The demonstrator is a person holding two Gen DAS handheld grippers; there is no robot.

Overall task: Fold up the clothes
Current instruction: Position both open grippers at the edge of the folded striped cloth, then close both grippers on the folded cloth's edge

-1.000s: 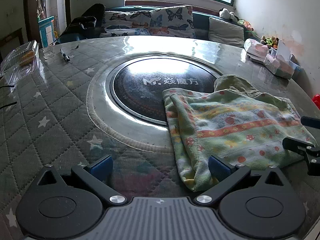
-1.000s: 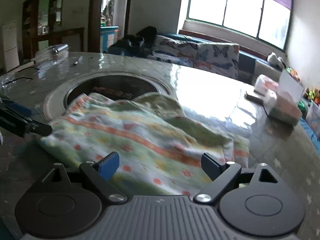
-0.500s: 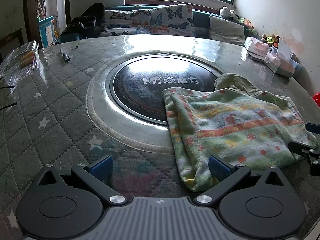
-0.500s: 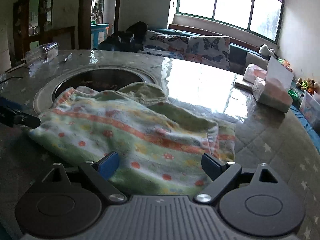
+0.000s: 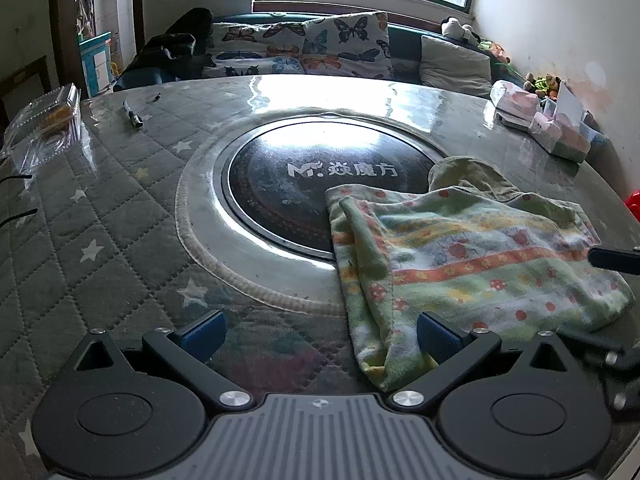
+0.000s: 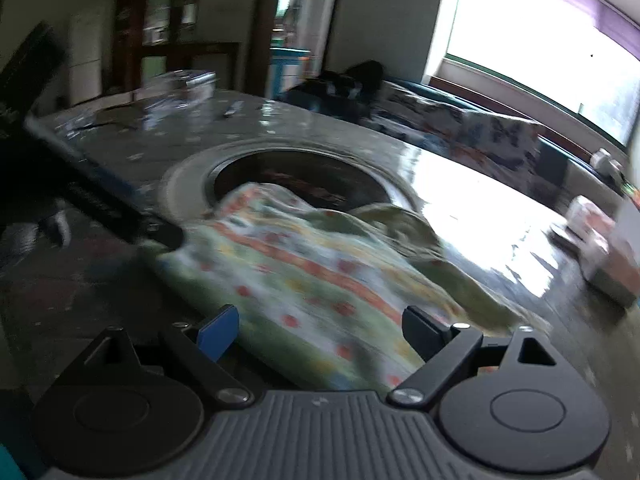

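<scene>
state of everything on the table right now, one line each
green patterned towel-like cloth: lying rumpled, roughly folded, partly over the dark round centre plate
left tongs: open, holding nothing
right tongs: open, cloth edge between the fingers, not pinched
clear plastic container: lid closed
black marker pen: lying flat

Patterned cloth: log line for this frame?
patterned cloth: partly folded on table | left gripper: open, empty | right gripper: open, over cloth edge

Round quilted table (image 5: 120,248) bearing patterned cloth (image 5: 472,256), marker (image 5: 133,115), tissue packs (image 5: 560,136)
</scene>
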